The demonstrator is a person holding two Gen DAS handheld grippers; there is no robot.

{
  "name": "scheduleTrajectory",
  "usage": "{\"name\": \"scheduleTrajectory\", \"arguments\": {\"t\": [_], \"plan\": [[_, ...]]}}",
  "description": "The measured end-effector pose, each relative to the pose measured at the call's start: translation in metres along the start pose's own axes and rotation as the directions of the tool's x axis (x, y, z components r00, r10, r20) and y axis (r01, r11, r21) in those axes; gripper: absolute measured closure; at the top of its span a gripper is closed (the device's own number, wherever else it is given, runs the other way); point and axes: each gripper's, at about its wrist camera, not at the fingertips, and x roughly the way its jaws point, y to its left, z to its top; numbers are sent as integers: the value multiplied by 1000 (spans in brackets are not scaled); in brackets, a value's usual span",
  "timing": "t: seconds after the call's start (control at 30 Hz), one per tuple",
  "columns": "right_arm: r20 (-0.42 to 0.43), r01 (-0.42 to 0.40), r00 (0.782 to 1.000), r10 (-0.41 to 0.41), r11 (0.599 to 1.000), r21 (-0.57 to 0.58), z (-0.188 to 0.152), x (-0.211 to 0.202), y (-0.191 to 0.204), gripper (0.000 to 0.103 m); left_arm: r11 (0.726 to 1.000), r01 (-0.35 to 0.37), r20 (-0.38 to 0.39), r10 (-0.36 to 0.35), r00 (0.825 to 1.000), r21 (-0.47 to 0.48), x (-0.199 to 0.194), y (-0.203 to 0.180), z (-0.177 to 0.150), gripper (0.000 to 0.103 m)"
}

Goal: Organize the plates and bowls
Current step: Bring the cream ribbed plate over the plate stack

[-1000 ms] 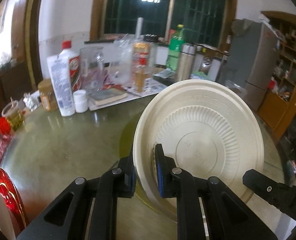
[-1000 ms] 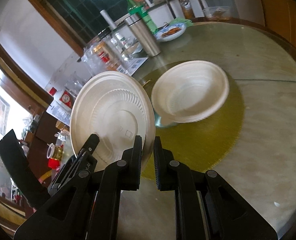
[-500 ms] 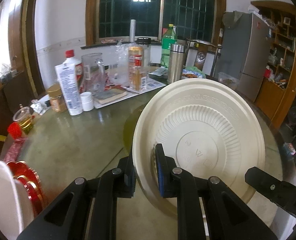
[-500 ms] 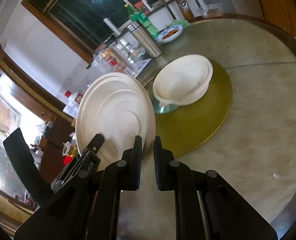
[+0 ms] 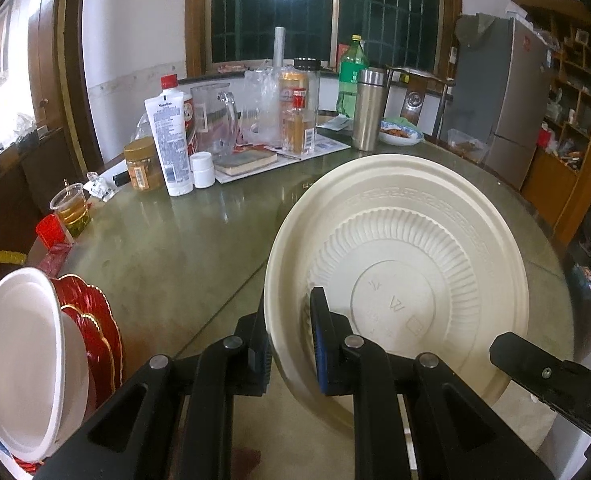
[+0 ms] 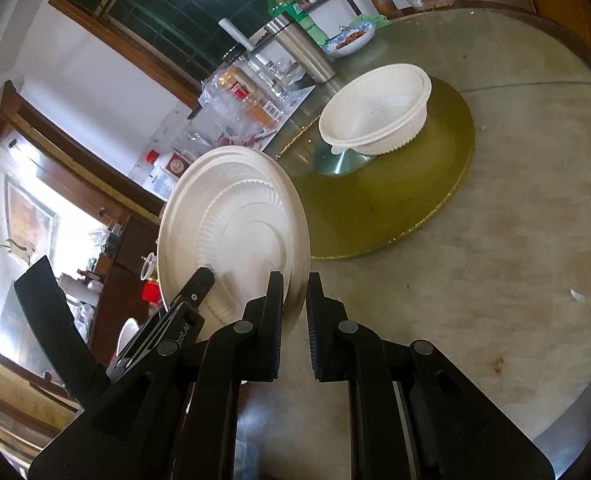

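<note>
Above the round bench, the left gripper holds a cream plate by its rim, with its jaws clamped on the near left edge, so the plate stands almost upright and shows its underside. The plate looks like a thin moulded disposable one, matt, with fine radial ribs around a flat base and a pressed band near the rim; I judge it light and a little flexible, so a grip on the stiffer rim is the sensible place, and too hard a squeeze could dent it. The right gripper has its jaws almost together just beside the same plate's edge; whether they pinch the rim or only stand next to it, I cannot tell. Further on the bench, a white bowl of the same ribbed kind sits tilted on a shiny disc on a round yellow mat; it should be light too, and easy to tip. At the left edge of the left view, another white plate leans against red plates with scalloped gold rims, which look glossy. The bench surface is smooth, greenish and reflective.
</note>
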Motion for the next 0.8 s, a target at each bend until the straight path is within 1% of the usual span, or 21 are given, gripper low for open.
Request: {"name": "scheduleTrajectory", "arguments": {"t": [0.37, 0.8], "plan": [[0, -30, 1000, 30, 1000, -6, -5, -4, -1, 92, 1000, -1, 0, 1, 1000, -2, -4, 0, -3, 88], [-5, -84, 996, 84, 994, -70, -10, -3, 19, 92, 999, -8, 41, 10, 999, -46, -36, 25, -3, 88]]}}
